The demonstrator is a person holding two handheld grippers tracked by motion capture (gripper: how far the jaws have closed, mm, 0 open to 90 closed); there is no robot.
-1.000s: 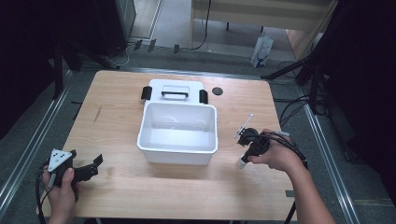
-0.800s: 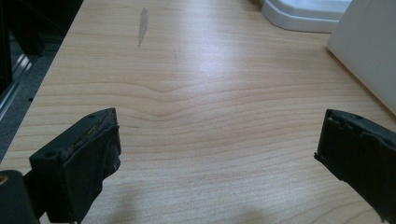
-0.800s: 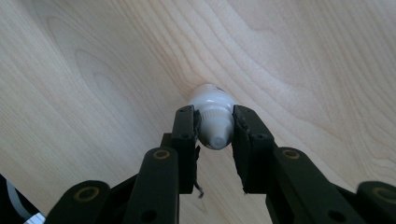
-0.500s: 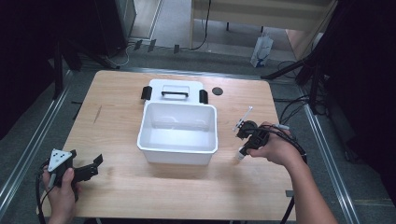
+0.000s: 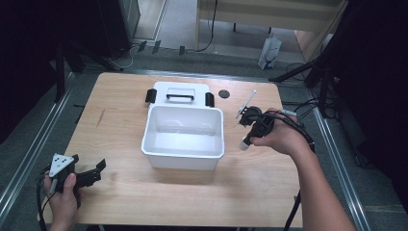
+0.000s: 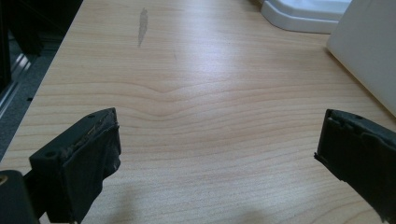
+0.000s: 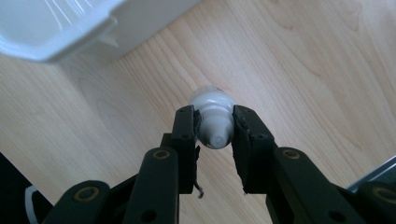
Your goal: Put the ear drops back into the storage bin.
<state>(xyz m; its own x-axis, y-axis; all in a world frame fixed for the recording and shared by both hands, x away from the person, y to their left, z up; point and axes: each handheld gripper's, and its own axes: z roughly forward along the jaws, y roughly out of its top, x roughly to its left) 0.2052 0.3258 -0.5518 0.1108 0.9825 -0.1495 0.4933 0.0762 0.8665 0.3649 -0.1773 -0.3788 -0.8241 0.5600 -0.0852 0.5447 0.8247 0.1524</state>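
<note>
My right gripper (image 7: pixel 214 128), clamped on the small white bottle (image 7: pixel 212 112), has lifted it beside the bin (image 5: pixel 185 139); left gripper (image 6: pixel 215 154) gapes empty.

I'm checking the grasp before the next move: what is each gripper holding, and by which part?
The right gripper clamps a small white bottle by its capped neck. The left gripper holds nothing; its jaws stand open.

Most of the small white bottle (image 7: pixel 212 119) is hidden between the black jaws in the right gripper view; its label cannot be read. The white tub (image 7: pixel 70 25) is cut off there by the top edge.
</note>
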